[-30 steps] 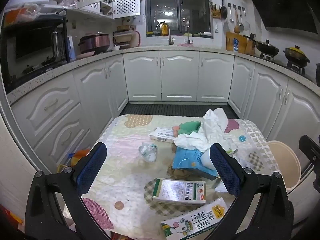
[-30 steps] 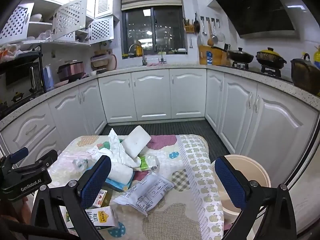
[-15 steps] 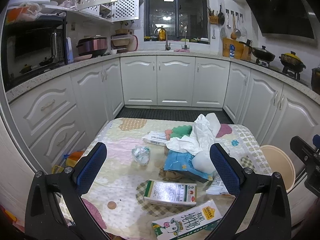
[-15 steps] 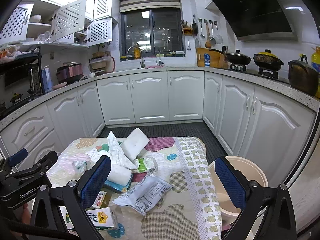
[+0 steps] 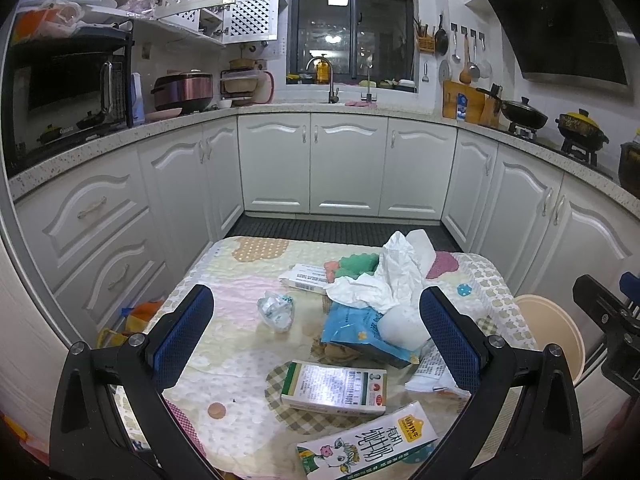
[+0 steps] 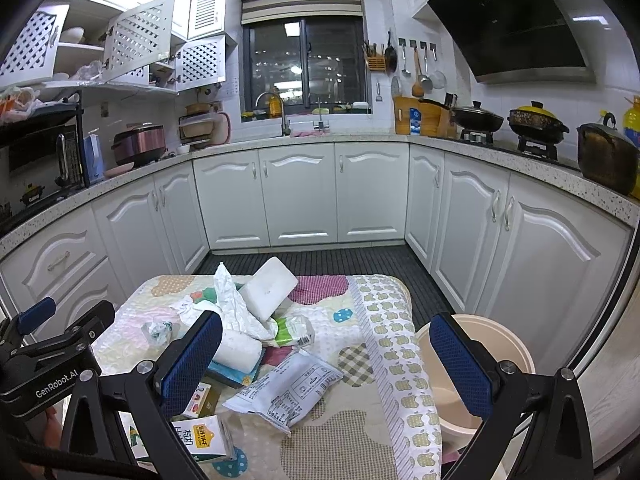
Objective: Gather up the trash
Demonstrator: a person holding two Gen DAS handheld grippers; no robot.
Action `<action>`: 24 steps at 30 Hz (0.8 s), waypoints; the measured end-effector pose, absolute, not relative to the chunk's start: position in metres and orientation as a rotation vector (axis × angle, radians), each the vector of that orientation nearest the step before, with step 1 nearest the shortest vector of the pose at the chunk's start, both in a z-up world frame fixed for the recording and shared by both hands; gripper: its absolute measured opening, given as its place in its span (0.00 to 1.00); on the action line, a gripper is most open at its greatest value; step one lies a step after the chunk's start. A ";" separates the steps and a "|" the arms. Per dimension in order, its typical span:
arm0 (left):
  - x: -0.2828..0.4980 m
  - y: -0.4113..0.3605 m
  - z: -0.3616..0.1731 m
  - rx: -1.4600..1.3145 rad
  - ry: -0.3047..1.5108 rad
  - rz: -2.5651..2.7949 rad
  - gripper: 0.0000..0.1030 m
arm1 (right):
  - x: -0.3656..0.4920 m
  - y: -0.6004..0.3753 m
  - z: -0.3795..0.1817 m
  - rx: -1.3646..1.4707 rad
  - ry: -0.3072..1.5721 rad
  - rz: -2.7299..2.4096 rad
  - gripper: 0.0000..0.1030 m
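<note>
A white-cabinet kitchen is wrapping around a low counter [image 5: 240,344] covered in a patchwork cloth, with a dark window above the sink at the far end. Trash is lying scattered over the cloth, and the crumpled white tissue [image 5: 394,276] near its middle serves as the landmark. Just beside the tissue on the window side, a white foam block [image 6: 269,289] is leaning tilted. Directly under the tissue a blue packet [image 5: 352,326] is lying, with a white paper roll [image 6: 237,350] resting on it. Toward the camera from the tissue, a green-and-white carton [image 5: 335,388] is lying flat, and nearer still a milk carton [image 5: 368,450] is lying at the cloth's edge. Left of the tissue, well apart from it, a small crumpled wrapper [image 5: 276,310] is sitting alone. A printed white bag [image 6: 286,390] is lying on the near right of the tissue. A beige bin [image 6: 486,364] is standing on the floor beside the counter's right edge.

The left gripper [image 5: 316,342] is hovering over the near part of the cloth, its fingers [image 5: 182,336] spread wide and holding nothing. The right gripper [image 6: 326,368] is hanging between the pile and the bin, its fingers [image 6: 460,364] likewise wide and empty.
</note>
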State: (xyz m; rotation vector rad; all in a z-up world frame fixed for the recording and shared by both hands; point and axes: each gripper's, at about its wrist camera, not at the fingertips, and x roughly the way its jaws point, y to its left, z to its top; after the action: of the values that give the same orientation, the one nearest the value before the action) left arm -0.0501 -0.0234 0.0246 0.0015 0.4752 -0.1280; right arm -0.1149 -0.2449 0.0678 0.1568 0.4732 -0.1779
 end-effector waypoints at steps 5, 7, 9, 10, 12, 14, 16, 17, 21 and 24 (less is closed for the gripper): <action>-0.052 -0.023 0.026 -0.001 0.463 -0.129 1.00 | -0.113 -0.245 0.068 0.154 0.472 -0.180 1.00; -0.052 -0.024 0.025 -0.001 0.463 -0.129 1.00 | -0.112 -0.245 0.068 0.152 0.472 -0.181 1.00; -0.052 -0.023 0.025 0.000 0.464 -0.129 1.00 | -0.112 -0.244 0.068 0.152 0.474 -0.180 1.00; -0.053 -0.023 0.025 0.000 0.463 -0.129 1.00 | -0.112 -0.244 0.068 0.152 0.473 -0.180 1.00; -0.052 -0.024 0.026 0.000 0.463 -0.129 1.00 | -0.112 -0.244 0.068 0.149 0.472 -0.182 1.00; -0.052 -0.024 0.026 -0.001 0.463 -0.129 1.00 | -0.112 -0.243 0.068 0.147 0.473 -0.182 1.00; -0.052 -0.024 0.026 0.000 0.464 -0.129 1.00 | -0.112 -0.243 0.068 0.146 0.474 -0.182 1.00; -0.052 -0.024 0.025 -0.001 0.464 -0.128 1.00 | -0.112 -0.244 0.068 0.146 0.474 -0.183 1.00; -0.053 -0.024 0.025 0.000 0.465 -0.129 1.00 | -0.112 -0.243 0.068 0.147 0.474 -0.183 1.00; -0.053 -0.026 0.024 0.003 0.468 -0.133 1.00 | -0.112 -0.244 0.067 0.149 0.475 -0.185 1.00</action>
State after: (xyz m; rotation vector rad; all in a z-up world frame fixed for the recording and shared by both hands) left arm -0.0532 -0.0256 0.0240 0.0033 0.4682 -0.1333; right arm -0.1117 -0.2441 0.0673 0.1492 0.4753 -0.1850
